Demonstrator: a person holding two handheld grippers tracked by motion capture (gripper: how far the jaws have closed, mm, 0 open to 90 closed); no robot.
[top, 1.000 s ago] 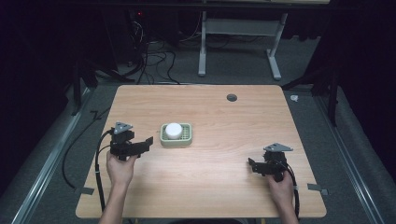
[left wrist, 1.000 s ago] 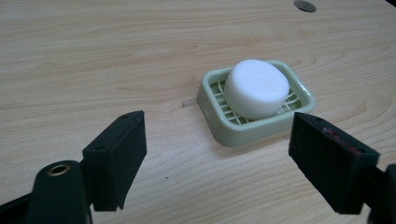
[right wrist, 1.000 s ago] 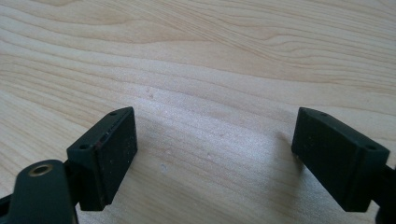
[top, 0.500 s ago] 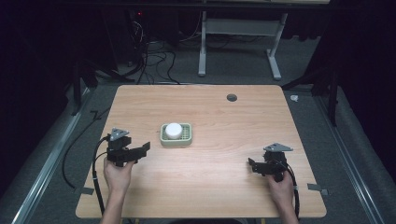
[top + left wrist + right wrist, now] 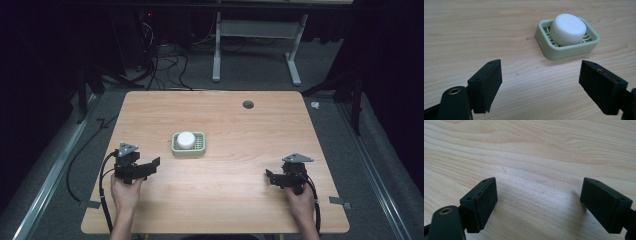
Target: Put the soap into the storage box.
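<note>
The step in hand looks like a reach for the soap in its green dish. To do it well, the left tongs, standing wide and empty, should go forward and a little right until the jaws straddle the white puck, come down level above the dish rim, and close on the soap's round sides, not on the dish wall. In the high view the dish lies ahead and right of the left tongs, near but apart.

The right tongs, also wide and empty, hover low over bare wood, well apart from the dish.

The desk is pale wood. Dark floor surrounds it; beyond it stand cables and a grey frame.
</note>
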